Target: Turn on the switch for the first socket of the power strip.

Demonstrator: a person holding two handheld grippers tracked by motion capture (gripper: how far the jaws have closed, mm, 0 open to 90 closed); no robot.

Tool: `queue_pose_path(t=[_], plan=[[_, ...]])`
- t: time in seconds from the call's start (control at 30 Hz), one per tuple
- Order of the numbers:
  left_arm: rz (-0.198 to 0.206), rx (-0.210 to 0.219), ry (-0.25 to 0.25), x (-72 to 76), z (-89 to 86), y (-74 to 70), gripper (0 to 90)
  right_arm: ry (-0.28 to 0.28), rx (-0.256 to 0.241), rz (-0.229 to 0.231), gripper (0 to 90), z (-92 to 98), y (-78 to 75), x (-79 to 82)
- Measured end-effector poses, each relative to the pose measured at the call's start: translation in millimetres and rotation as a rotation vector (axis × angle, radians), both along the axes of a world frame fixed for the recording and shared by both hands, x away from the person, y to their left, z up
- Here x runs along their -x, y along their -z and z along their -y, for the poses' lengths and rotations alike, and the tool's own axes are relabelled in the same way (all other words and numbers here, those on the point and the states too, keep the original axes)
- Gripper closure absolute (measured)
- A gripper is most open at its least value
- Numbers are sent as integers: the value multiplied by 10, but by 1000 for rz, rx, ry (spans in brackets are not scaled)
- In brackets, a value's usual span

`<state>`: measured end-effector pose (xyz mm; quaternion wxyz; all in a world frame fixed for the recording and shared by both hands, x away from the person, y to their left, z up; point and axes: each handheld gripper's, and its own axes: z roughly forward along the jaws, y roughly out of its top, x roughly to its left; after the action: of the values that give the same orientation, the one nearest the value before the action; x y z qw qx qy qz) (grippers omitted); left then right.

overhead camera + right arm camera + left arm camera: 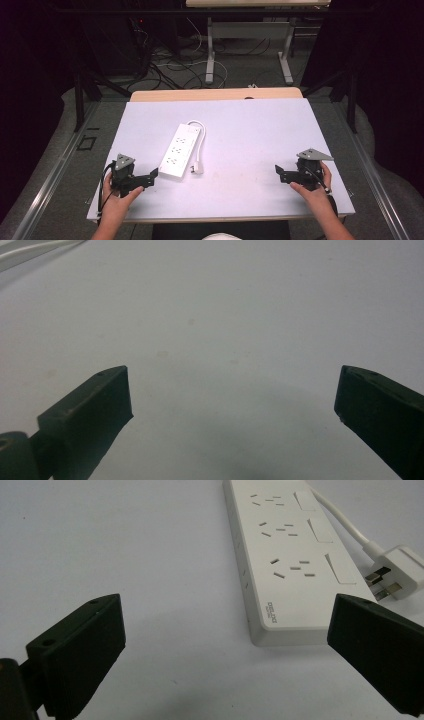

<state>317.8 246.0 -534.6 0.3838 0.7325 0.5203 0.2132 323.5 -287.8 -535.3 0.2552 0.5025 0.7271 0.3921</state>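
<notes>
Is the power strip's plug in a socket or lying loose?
Loose. The plug lies on the table beside the power strip, prongs bare, and all three of the strip's outlets are empty.

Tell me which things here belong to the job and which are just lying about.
In the job:
white power strip
its plug and cord
left gripper, open
right gripper, open

Just about:
far desk legs
floor cables

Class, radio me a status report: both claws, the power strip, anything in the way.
Left claw open, beside power strip. Right claw open over bare table. Plug lying unplugged alongside. Nothing in the way.
</notes>
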Motion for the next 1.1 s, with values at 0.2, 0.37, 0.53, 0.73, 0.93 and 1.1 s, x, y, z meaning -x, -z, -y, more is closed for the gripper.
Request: queue_pose_path(t=[0.2,0.37,0.53,0.73,0.93,1.1], plan=[[-7,-3,5,-32,35,-37,19,-5,-1,-3,19,-17,11,-11],[-10,-13,18,-75,58,-74,26,-1,-15,-9,23,-26,13,-14],[-20,-3,14,-124,81,-105,32,0,-13,-7,26,-23,17,-15],[-39,-3,30,-172,77,-148,48,-2,-14,-10,30,-25,18,-12],[-48,-1,25,-198,71,-188,58,-7,-9,-9,34,-34,21,-16],[-42,9,16,-218,61,-230,76,-13,-6,-12,36,-46,28,-18]])
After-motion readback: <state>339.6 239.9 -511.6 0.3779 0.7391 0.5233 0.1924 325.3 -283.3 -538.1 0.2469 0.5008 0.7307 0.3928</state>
